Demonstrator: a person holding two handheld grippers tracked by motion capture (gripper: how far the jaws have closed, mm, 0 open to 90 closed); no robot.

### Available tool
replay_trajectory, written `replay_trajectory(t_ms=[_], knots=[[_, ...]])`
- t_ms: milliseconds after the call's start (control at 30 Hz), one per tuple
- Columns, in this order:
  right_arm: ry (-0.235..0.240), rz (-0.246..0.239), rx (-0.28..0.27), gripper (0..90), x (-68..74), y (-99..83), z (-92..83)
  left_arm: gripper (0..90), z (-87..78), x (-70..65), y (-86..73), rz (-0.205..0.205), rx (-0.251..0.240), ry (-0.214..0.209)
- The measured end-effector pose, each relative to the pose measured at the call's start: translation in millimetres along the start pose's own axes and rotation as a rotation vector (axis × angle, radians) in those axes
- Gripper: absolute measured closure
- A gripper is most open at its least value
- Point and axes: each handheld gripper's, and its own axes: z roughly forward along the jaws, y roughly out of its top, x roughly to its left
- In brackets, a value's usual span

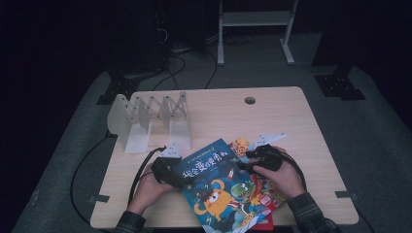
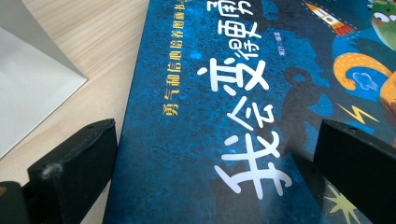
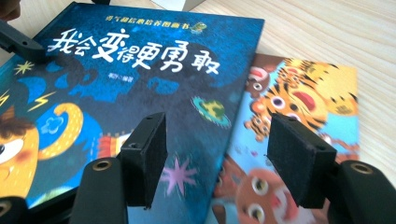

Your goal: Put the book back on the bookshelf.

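Note:
A blue picture book (image 1: 218,187) (image 2: 224,116) (image 3: 140,70) with white lettering lies at the table's front middle. It rests on a tiger-cover book (image 1: 240,145) (image 3: 303,98) and a red book (image 1: 265,224). My left gripper (image 1: 171,175) (image 2: 217,128) is at the blue book's left edge. Its jaws stand wide apart, one over the wood and one over the cover. My right gripper (image 1: 248,162) (image 3: 219,121) hovers open over the blue book's right edge, where the tiger cover shows. Nothing is pinched in either.
A white folding rack (image 1: 145,116) (image 2: 32,88) stands at the table's back left, close to the left gripper. The wooden table (image 1: 282,121) has a cable hole (image 1: 249,100) near its far edge. Cables trail off the left side.

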Motion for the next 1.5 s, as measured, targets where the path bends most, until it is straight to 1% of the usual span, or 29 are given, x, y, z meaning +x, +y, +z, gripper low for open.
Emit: replay_trajectory(t_ms=[233,567,800,1100,1333,1500], knots=[[-0.018,0.008,-0.005,35.7,-2.6,-15.0,-18.1,0.0,-0.2,-0.4,0.0,-0.004,0.002,0.004],[-0.063,0.03,-0.018,35.1,-5.1,-39.7,-47.6,0.0,-1.9,-0.8,-0.9,-0.001,0.008,0.009],[-0.068,0.038,-0.027,34.1,-3.8,-56.3,-65.0,0.0,-2.9,-1.4,-1.2,0.0,0.011,0.014],[-0.069,0.055,-0.035,33.4,5.2,-77.9,-83.5,0.0,-3.0,-1.6,-0.6,0.001,0.016,0.015],[-0.063,0.054,-0.031,32.1,15.0,-93.6,-91.9,0.0,-3.3,-2.0,0.0,0.002,0.022,0.018],[-0.066,0.048,-0.037,31.4,20.4,-101.9,-97.8,0.0,-3.3,-2.2,0.1,0.002,0.022,0.019]])
